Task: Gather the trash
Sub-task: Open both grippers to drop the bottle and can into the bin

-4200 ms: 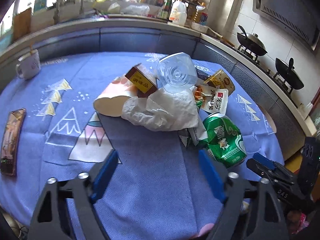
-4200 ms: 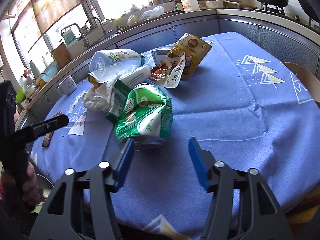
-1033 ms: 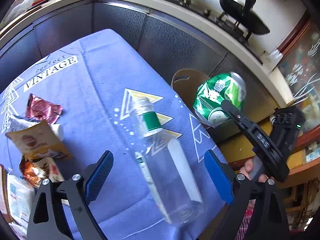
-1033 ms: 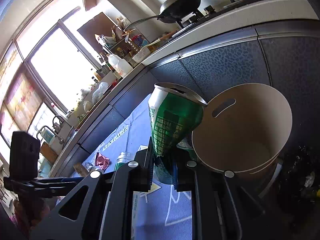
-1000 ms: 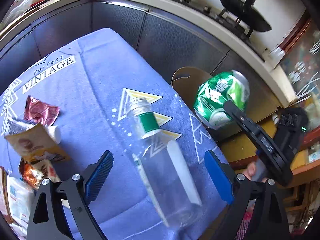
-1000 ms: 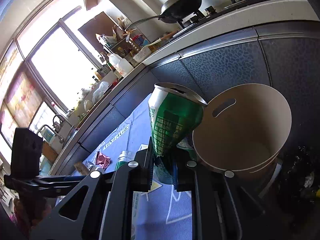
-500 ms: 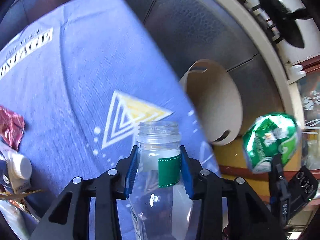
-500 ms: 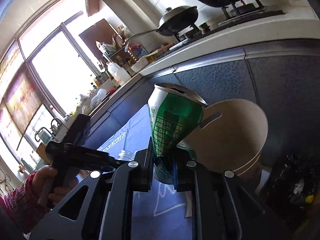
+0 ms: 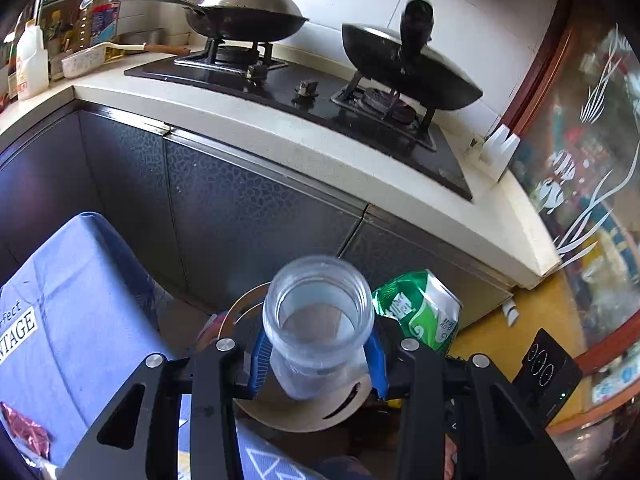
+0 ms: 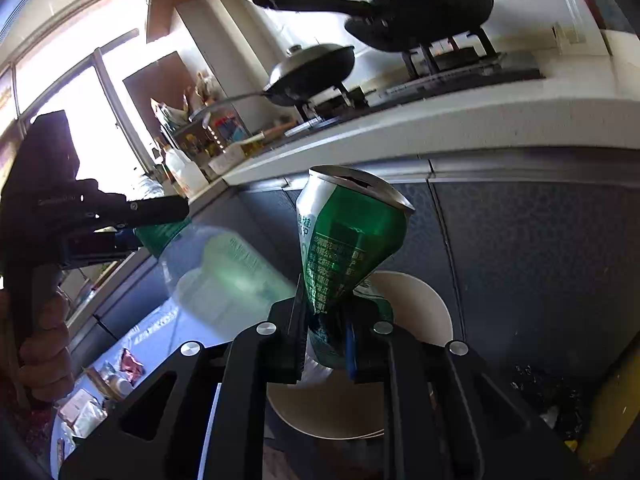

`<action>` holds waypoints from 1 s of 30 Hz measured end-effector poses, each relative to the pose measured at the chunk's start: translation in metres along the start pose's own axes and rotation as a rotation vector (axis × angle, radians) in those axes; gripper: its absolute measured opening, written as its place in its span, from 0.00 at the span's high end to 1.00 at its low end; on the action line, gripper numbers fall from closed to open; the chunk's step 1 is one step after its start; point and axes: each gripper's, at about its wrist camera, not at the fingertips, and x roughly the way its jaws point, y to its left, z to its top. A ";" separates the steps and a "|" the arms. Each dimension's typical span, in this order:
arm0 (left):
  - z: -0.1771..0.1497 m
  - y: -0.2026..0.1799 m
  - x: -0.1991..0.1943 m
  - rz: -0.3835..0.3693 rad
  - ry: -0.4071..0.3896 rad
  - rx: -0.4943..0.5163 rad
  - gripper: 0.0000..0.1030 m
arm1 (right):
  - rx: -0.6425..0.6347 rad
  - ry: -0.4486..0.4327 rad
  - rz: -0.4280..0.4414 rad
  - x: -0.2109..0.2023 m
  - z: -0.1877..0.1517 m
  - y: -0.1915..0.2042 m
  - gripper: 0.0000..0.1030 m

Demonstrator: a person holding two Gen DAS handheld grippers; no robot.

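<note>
Blue patterned cloth covers the table (image 9: 72, 280) at near left, its edge beside a round tan waste bin (image 10: 408, 300) on the floor. Over that bin the left gripper (image 9: 318, 356) has its blue fingers (image 9: 260, 356) clamped on a clear plastic bottle (image 9: 320, 312), while the right gripper (image 10: 324, 336) pinches a crushed green drink can (image 10: 344, 240). Farther off, dark cabinet fronts (image 9: 240, 216) carry a stove with two black woks (image 9: 248, 16).

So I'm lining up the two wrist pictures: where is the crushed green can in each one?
Left wrist view: the crushed green can sits right of centre, just right of the clear bottle, above the beige bin.
Right wrist view: the can stands at centre, pinched in the right gripper.
Shared landmark: the lidded wok on the stove.
</note>
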 end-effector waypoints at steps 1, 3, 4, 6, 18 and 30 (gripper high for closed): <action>-0.002 -0.002 0.009 0.016 0.002 0.010 0.61 | 0.004 0.017 -0.001 0.006 -0.002 -0.003 0.86; -0.006 -0.004 0.029 0.041 0.017 0.018 0.61 | 0.011 0.052 -0.009 0.018 -0.009 -0.008 0.86; -0.010 -0.003 0.038 0.049 0.028 0.012 0.61 | 0.010 0.066 -0.014 0.023 -0.013 -0.010 0.86; -0.018 0.004 0.052 0.059 0.047 -0.004 0.61 | 0.008 0.101 -0.023 0.033 -0.021 -0.014 0.86; -0.054 0.015 0.101 0.168 0.123 0.020 0.49 | -0.010 0.246 -0.083 0.074 -0.055 -0.024 0.74; -0.060 0.006 0.032 0.180 -0.022 0.034 0.28 | 0.002 0.146 -0.045 0.031 -0.041 0.002 0.58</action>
